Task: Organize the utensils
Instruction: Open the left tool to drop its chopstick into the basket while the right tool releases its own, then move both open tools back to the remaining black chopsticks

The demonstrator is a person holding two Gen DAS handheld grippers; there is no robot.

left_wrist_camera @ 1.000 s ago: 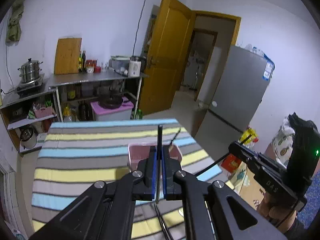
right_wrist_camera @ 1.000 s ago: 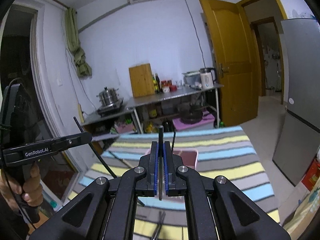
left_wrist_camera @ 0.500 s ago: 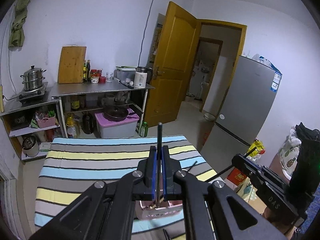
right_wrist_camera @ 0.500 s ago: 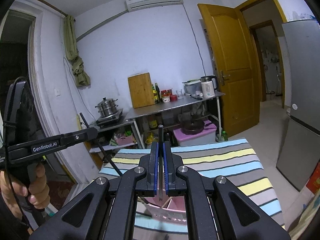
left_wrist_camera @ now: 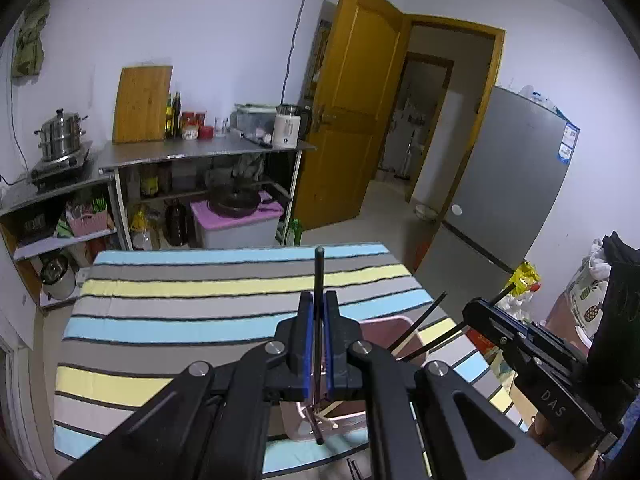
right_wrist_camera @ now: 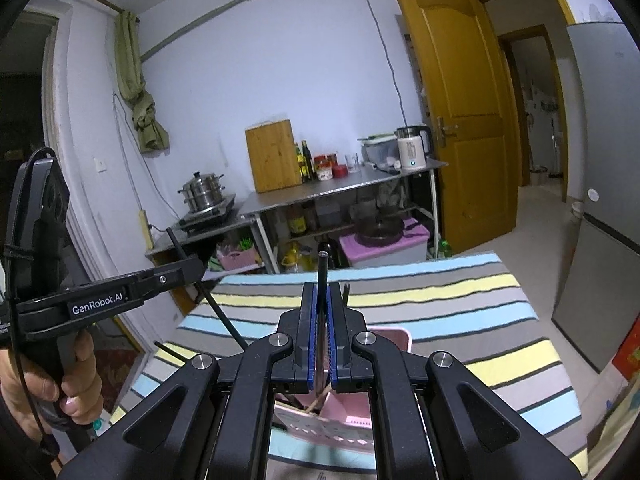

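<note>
My left gripper (left_wrist_camera: 319, 312) is shut on a black chopstick (left_wrist_camera: 319, 272) that stands upright between the jaws, its lower end over a pink utensil basket (left_wrist_camera: 394, 326). My right gripper (right_wrist_camera: 319, 304) is shut on another black chopstick (right_wrist_camera: 321, 274), also upright, above the same pink basket (right_wrist_camera: 390, 338), which holds several utensils. The right gripper also shows in the left wrist view (left_wrist_camera: 468, 314) at the right with its chopstick (left_wrist_camera: 424, 320) slanting down toward the basket. The left gripper shows in the right wrist view (right_wrist_camera: 192, 268) at the left.
The basket stands on a table with a striped cloth (left_wrist_camera: 192, 312). Behind it are a steel shelf unit (left_wrist_camera: 200, 152) with a kettle, bottles and a cutting board, a yellow door (left_wrist_camera: 360, 112) and a grey fridge (left_wrist_camera: 508, 184). A loose chopstick (right_wrist_camera: 172, 350) lies on the cloth.
Both grippers have tilted up and drawn back. The basket has slid from the middle of each view down under the jaws. Both stay shut on their chopsticks.
</note>
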